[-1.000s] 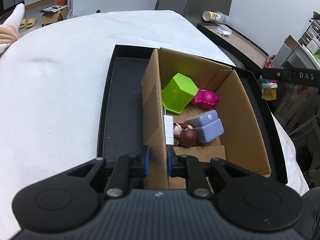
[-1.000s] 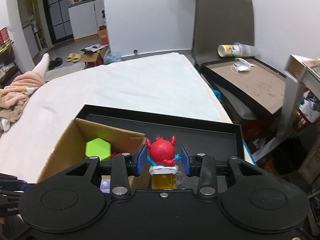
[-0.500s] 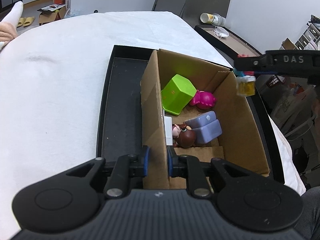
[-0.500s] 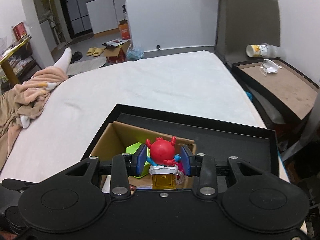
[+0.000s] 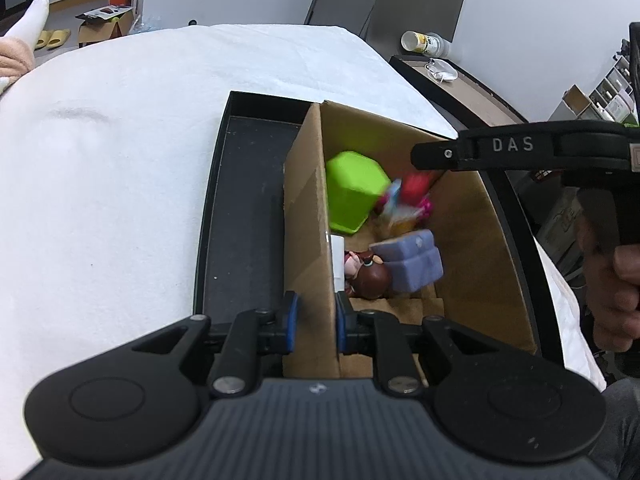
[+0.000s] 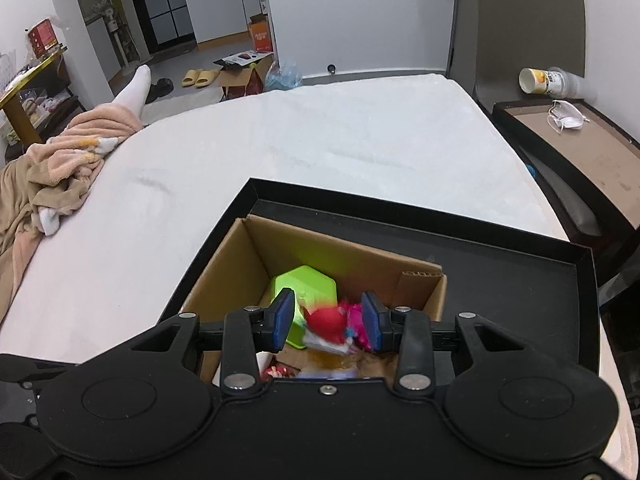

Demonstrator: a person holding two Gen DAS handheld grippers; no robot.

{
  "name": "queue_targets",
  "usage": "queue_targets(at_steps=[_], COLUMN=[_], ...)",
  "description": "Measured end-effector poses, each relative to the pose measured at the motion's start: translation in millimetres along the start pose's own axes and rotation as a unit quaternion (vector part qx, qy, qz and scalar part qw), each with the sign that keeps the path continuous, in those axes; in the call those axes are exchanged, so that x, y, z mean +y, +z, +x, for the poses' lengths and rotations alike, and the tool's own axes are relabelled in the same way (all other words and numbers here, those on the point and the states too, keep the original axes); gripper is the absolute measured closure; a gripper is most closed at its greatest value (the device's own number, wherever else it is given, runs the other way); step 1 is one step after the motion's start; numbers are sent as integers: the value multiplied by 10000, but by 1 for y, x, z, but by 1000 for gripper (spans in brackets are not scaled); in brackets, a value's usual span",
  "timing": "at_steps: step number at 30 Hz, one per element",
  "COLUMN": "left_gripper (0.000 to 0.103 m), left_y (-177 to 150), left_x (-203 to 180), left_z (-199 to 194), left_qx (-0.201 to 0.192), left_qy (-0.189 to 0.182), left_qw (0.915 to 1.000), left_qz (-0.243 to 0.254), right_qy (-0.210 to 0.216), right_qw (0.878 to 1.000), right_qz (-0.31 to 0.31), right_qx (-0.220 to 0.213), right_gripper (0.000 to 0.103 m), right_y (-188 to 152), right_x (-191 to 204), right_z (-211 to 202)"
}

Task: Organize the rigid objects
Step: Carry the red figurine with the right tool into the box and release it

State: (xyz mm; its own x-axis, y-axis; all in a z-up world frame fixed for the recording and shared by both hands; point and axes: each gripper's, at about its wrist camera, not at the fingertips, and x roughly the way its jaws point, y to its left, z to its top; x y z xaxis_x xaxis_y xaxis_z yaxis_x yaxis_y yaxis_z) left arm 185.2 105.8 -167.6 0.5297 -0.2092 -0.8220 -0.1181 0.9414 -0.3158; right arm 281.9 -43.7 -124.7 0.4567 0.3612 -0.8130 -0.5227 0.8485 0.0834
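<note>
Clamping the near left wall of the cardboard box [image 5: 472,216], my left gripper [image 5: 313,322] is clenched on it. The box sits in a black tray [image 5: 240,220] at the bed's [image 5: 100,160] right edge, holding a green block [image 5: 354,188], a purple block [image 5: 412,264] and a doll [image 5: 368,272], both plain only in the left view. The right view shows my right gripper [image 6: 328,316] released, with the blurred red toy [image 6: 326,320] clear of both pads, over the box's far end.
</note>
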Motion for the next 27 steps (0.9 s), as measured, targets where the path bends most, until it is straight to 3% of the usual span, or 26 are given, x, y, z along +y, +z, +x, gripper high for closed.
queue_targets(at_steps=[14,19,27], left_gripper=[84,85,85], left_y=[0,0,-3], left_x=[4,3,-2], left_z=[0,-1,-9], left_qx=[-4,-10,-53], left_qy=[-80,-65,-58], left_qw=[10000,10000,9999], left_qz=[-29,-12,70], right_qy=[-114,-119,-161], right_qw=[9995,9990,9984], right_qz=[277,429,543], right_qx=[16,68,-29], right_gripper=[64,58,39], right_y=[-6,-14,-25], right_x=[-12,-19,-21], right_z=[-17,-30,-53])
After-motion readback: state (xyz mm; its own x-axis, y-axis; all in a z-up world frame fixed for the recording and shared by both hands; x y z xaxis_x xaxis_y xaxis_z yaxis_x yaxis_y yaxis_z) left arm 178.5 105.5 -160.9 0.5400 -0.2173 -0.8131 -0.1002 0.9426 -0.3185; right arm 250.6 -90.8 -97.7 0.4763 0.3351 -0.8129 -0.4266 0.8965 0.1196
